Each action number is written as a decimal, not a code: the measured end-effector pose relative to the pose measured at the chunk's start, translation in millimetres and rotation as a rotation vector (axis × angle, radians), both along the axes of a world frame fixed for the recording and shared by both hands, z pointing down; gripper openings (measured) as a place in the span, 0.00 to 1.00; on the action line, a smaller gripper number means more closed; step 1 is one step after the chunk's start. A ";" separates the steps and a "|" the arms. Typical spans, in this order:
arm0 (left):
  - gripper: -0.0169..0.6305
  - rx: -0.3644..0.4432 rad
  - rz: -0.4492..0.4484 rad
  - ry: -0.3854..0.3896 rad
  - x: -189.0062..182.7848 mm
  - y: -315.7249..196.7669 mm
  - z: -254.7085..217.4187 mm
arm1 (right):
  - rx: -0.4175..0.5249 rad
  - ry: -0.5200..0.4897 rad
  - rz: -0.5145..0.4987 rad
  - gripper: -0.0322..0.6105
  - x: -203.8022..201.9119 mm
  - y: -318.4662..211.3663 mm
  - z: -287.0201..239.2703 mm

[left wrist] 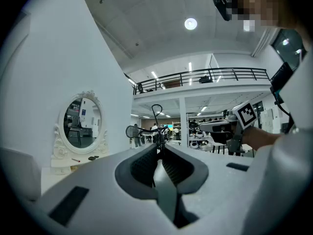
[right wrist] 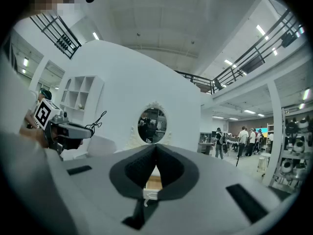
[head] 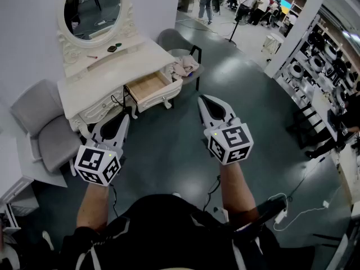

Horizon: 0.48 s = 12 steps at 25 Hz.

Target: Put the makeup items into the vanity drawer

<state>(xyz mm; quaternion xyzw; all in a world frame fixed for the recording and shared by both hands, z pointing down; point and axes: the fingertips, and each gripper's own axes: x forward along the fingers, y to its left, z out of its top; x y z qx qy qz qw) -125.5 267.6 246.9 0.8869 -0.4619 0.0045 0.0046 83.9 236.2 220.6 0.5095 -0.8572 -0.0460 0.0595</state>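
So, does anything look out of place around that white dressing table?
Only small things: the drawer hangs pulled out, looking empty, and a crumpled cloth lies on the grey chair beside it. Nothing looks spilled or broken.

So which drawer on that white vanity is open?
The drawer at the end of the vanity nearer the right gripper: pulled out, wooden inside showing. The far-end drawer is shut.

We see the left gripper (left wrist: 159, 148) with jaws pressed together and nothing between them. An oval vanity mirror (left wrist: 81, 127) is well left of the fingers (left wrist: 142, 165). The right gripper (left wrist: 203, 127) hovers to their right.
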 end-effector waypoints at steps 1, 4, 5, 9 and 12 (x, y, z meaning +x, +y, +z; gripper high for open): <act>0.08 0.001 -0.001 0.001 0.5 -0.5 -0.4 | 0.002 0.001 0.000 0.05 0.6 -0.7 -0.9; 0.08 0.004 -0.002 0.004 2.2 0.2 -1.0 | 0.004 0.002 0.000 0.06 2.0 -0.6 -1.6; 0.08 0.005 -0.001 0.004 3.1 1.1 -1.1 | 0.004 0.002 0.000 0.05 2.6 0.3 -1.4; 0.08 0.002 0.000 0.006 3.7 0.7 -0.4 | 0.005 -0.012 -0.003 0.05 3.2 0.7 -1.7; 0.08 0.001 0.000 0.007 4.9 0.5 1.1 | 0.007 -0.051 -0.018 0.06 4.3 1.5 -3.4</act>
